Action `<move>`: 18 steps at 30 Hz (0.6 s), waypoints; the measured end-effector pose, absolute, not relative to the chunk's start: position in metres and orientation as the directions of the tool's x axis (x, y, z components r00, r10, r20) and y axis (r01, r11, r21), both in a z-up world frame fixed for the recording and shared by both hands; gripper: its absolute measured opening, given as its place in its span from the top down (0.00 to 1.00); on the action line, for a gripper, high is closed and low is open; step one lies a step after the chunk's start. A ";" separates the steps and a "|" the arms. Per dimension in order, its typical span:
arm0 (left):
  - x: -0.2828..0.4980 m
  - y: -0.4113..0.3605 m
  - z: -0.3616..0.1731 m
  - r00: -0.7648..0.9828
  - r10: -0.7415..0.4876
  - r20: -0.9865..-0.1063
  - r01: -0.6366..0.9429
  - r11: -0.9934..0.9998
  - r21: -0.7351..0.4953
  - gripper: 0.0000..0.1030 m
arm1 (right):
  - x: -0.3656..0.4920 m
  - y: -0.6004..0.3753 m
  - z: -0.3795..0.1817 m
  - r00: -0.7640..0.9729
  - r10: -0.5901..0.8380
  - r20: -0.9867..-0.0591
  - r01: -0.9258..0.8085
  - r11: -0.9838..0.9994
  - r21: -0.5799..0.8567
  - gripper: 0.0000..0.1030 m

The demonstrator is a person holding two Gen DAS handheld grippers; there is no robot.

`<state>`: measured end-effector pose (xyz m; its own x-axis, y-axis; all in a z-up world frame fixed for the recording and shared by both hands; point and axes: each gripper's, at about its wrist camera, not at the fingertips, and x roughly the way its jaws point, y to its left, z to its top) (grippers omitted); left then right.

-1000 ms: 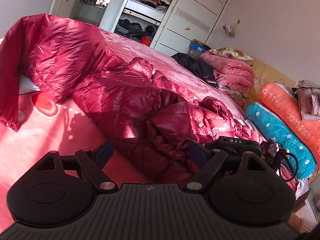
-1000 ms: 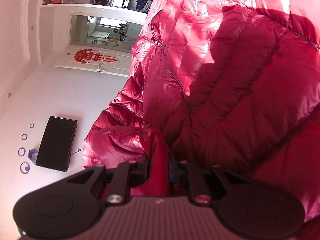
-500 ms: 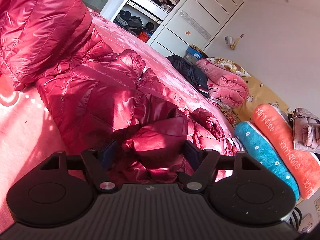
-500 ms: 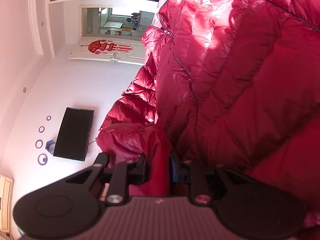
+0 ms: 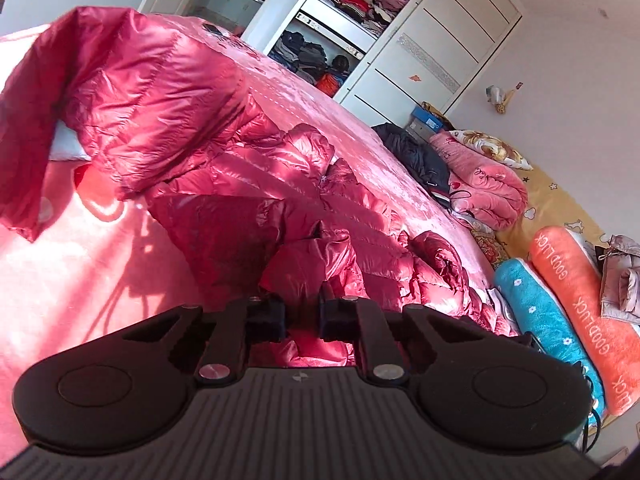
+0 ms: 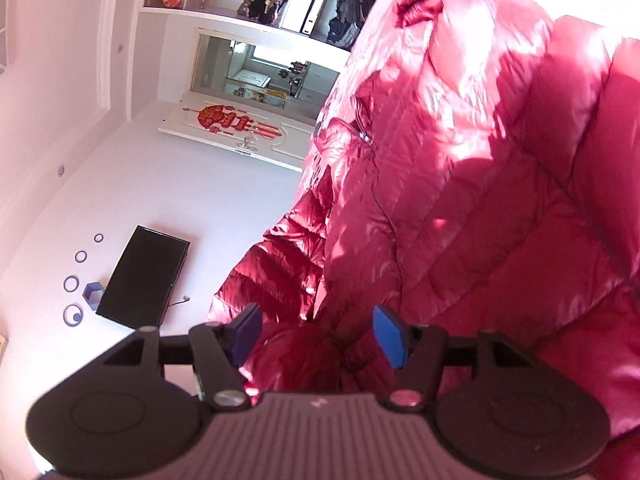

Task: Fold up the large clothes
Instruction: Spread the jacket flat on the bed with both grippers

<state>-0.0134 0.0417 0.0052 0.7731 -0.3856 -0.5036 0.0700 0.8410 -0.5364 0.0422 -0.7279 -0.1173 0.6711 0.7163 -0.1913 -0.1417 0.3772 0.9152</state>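
Observation:
A large shiny red down jacket (image 5: 224, 184) lies crumpled on a pink bed (image 5: 80, 288). One part of it stands raised at the left of the left wrist view. My left gripper (image 5: 302, 316) is shut on a bunched fold of the jacket (image 5: 316, 264) near its lower edge. In the right wrist view the jacket (image 6: 480, 168) fills the right side, close to the camera. My right gripper (image 6: 320, 336) is open, its blue pads (image 6: 390, 340) apart, with jacket fabric lying between and below them.
Rolled blue (image 5: 544, 320) and orange (image 5: 580, 296) blankets, a pink quilt (image 5: 488, 192) and dark clothes (image 5: 416, 152) line the bed's right side. An open wardrobe (image 5: 340, 28) stands behind. The right wrist view shows a wall TV (image 6: 144, 280) and a door (image 6: 240, 128).
My left gripper has closed on a fold of the jacket. My right gripper has opened and let go of the fabric it held.

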 end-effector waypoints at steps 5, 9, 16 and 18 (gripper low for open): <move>-0.054 0.078 0.006 0.750 -0.310 -0.584 -0.012 0.877 -0.481 0.88 | 0.028 -0.739 -0.095 0.758 0.592 -0.274 -0.154 0.570 0.807 0.27; -0.075 0.093 -0.007 0.690 -0.292 -0.663 -0.071 0.883 -0.464 0.87 | 0.012 -0.749 -0.078 0.829 0.459 -0.320 -0.142 0.726 0.673 0.25; -0.093 0.093 -0.003 0.630 -0.265 -0.730 -0.064 0.919 -0.389 0.77 | -0.009 -0.785 -0.077 0.883 0.208 -0.420 0.012 0.886 0.463 0.16; -0.099 0.097 -0.001 0.628 -0.260 -0.733 -0.053 0.926 -0.374 0.64 | -0.014 -0.799 -0.079 0.885 0.162 -0.436 0.051 0.899 0.436 0.13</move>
<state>-0.0992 0.0969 -0.0008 0.6279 -0.2603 -0.7335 -0.0531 0.9259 -0.3740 -0.0145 -0.7991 -0.0792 0.8852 0.1616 -0.4362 0.0507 0.8987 0.4357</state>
